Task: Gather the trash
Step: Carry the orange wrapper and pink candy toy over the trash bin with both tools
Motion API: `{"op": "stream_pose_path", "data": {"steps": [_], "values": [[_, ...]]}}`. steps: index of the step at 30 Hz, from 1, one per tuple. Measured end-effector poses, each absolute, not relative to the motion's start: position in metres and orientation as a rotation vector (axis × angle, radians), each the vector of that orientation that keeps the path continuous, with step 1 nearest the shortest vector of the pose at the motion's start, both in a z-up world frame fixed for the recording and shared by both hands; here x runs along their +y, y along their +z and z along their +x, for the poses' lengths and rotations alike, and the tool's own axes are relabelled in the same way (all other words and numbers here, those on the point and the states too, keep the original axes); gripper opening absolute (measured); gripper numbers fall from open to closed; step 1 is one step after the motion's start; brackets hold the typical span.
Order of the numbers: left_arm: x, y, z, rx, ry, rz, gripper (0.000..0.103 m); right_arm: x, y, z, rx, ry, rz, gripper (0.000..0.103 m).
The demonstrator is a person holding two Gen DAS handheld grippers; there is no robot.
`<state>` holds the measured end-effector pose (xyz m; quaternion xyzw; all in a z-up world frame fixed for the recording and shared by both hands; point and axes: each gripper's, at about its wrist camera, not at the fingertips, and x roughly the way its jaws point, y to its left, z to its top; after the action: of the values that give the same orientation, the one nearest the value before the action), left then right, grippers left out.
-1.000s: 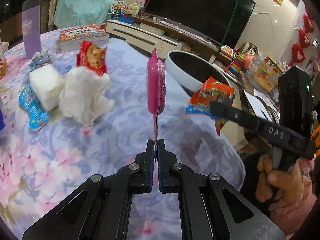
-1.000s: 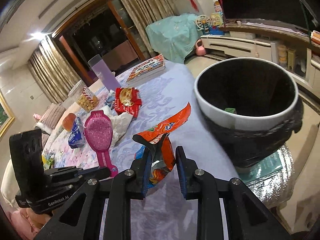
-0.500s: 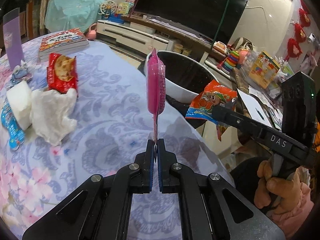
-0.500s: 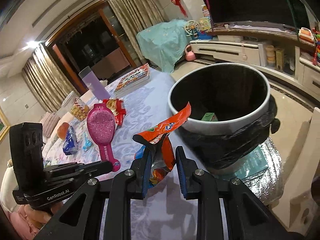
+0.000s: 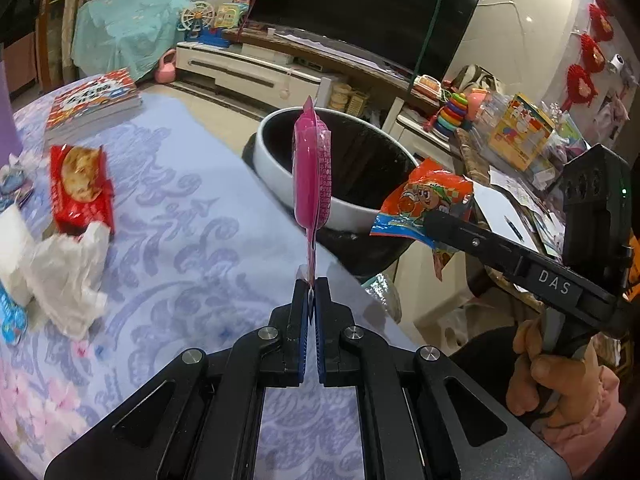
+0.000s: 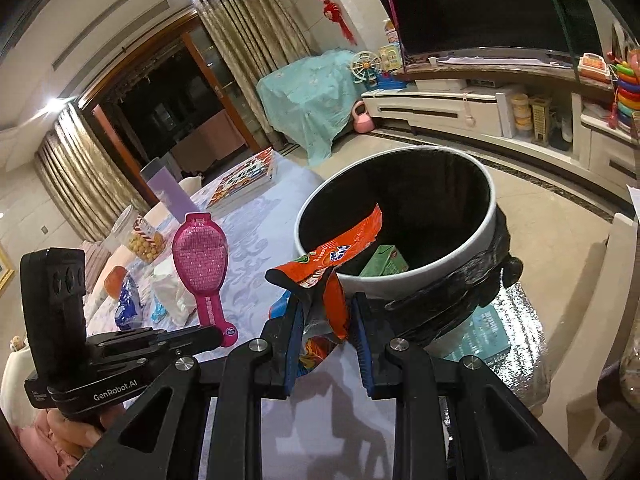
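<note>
A: Largest first. Bench (image 5: 192, 216), floral cloth, lies under and to the left of both tongs. Beyond its edge, straight ahead of the right tongs (image 6: 326, 308), stands the trash bin (image 6: 493, 216), white rim, black liner.

B: Bin contents?

A: A green carton (image 6: 383, 261) sits inside, just past the right tongs.

B: Left tongs (image 5: 311, 286)?

A: Pressed together on the thin tail of a pink paddle-shaped package (image 5: 311, 176). It stands upright, edge-on to the left wrist camera, with the bin behind it.

B: Right tongs?

A: Pinching an orange snack wrapper (image 6: 332, 256); jaws part way apart around the crumpled foil. Its upper flap overlaps the near rim of the bin in the right wrist view.

B: Remaining on the bench?

A: Left of the left tongs: crumpled white tissue (image 5: 68, 276), and beyond it a red snack packet (image 5: 82, 188).
</note>
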<state>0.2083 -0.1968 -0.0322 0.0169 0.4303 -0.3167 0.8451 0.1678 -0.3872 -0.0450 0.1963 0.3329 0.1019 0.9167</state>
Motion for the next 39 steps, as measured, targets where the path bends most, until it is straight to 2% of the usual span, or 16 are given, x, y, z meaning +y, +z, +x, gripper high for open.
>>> {"op": "stream_pose_path", "data": {"steps": [18,39], "values": [[-0.234,-0.018,0.246,0.921,-0.703,0.04,0.003,-0.415,-0.041,0.196,0.696,0.165,0.378,0.025],[-0.267,-0.028,0.285,0.984,-0.695,0.049,0.003,-0.432,-0.041,0.226,0.738,0.137,0.34,0.028]]}}
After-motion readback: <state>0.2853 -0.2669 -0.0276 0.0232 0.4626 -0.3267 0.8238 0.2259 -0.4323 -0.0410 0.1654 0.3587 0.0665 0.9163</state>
